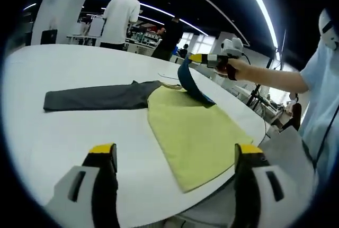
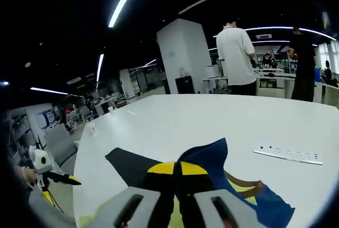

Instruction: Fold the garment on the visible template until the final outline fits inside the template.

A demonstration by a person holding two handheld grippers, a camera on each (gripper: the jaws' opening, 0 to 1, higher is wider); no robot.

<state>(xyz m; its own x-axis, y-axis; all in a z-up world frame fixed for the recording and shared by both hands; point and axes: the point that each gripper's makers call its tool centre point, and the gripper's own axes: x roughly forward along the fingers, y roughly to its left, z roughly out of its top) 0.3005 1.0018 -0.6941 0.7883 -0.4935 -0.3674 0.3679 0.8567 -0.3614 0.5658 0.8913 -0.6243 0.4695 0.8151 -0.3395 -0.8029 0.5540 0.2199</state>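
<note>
The garment lies on the white table [image 1: 79,58]: a yellow-green body [image 1: 196,133], a dark grey sleeve [image 1: 100,97] stretched out flat to the left, and a brown collar [image 1: 172,86]. Its blue sleeve [image 1: 190,82] is raised off the table, with my right gripper [image 1: 197,57] shut on its end. In the right gripper view, that gripper [image 2: 177,169] pinches the blue fabric [image 2: 209,156], with the dark sleeve [image 2: 130,165] below it. My left gripper [image 1: 175,151] stands open above the table's near edge with nothing between its fingers, and it shows small at the left [image 2: 73,181].
A thin white strip [image 2: 288,155] lies on the table beyond the garment. The person's arm [image 1: 270,77] reaches in from the right. Two people [image 2: 235,58] stand by desks behind the table. A white pillar [image 2: 185,58] rises at the back.
</note>
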